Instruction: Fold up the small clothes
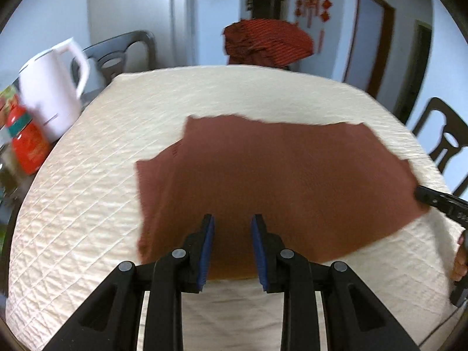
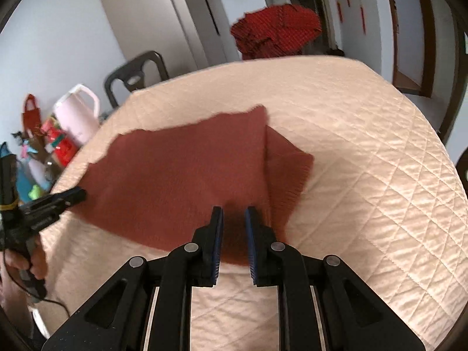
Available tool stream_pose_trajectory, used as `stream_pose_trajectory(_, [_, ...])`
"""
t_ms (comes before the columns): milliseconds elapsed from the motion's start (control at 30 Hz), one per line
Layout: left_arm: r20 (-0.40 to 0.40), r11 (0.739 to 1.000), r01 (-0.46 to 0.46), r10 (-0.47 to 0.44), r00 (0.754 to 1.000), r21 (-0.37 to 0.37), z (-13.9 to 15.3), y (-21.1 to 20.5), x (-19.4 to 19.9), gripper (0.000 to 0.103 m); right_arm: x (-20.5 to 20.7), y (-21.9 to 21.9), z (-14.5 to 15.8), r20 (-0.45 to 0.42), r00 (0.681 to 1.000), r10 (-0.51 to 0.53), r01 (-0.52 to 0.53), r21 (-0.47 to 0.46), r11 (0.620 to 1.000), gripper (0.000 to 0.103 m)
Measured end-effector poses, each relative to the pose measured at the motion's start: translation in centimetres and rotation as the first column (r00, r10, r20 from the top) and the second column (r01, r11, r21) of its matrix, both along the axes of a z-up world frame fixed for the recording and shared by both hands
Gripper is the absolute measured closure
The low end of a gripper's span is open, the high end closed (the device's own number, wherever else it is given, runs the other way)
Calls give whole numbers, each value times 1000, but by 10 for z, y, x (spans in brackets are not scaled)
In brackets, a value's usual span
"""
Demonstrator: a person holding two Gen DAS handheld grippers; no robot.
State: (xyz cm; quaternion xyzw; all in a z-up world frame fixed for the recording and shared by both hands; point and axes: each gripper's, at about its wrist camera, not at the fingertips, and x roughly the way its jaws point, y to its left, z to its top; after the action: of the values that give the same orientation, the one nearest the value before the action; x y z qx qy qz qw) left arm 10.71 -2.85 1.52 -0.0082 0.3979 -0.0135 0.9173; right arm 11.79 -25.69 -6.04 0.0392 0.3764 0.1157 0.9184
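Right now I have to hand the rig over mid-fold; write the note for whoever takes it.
Left gripper: open, empty, over the near edge of the brown garment.
Right gripper: open, empty, over the near edge by the folded-in sleeve.
Garment lies flat on the quilted cover.
Done: spread out, one sleeve folded in.
Left: remaining folds. A red striped bundle sits beyond the far edge.

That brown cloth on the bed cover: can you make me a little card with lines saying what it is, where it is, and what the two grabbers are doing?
cloth: reddish-brown knit garment, partly folded, one flap sticking out
lies on: cream quilted cover
left gripper: jaws apart over the cloth's near edge, not pinching it
right gripper: jaws slightly apart over the near edge, by the flap
beside the cover: white kettle
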Motion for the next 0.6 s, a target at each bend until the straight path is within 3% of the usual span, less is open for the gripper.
stream_pose_trajectory(267, [8,1000,2,-2,1000,-13,-1,4,0,73,-6,7,11,43,999,-1,4,-59,998,87])
stream_pose_trajectory(333, [19,1000,-4,4,1000,-8,2,5,1,66,-3,9,14,56,998,1,4,-77,997,83])
stream_pose_trajectory(600, [42,999,-38,38,998,5,5,15,14,65,17,20,12,51,998,22,-16,-115,993,83])
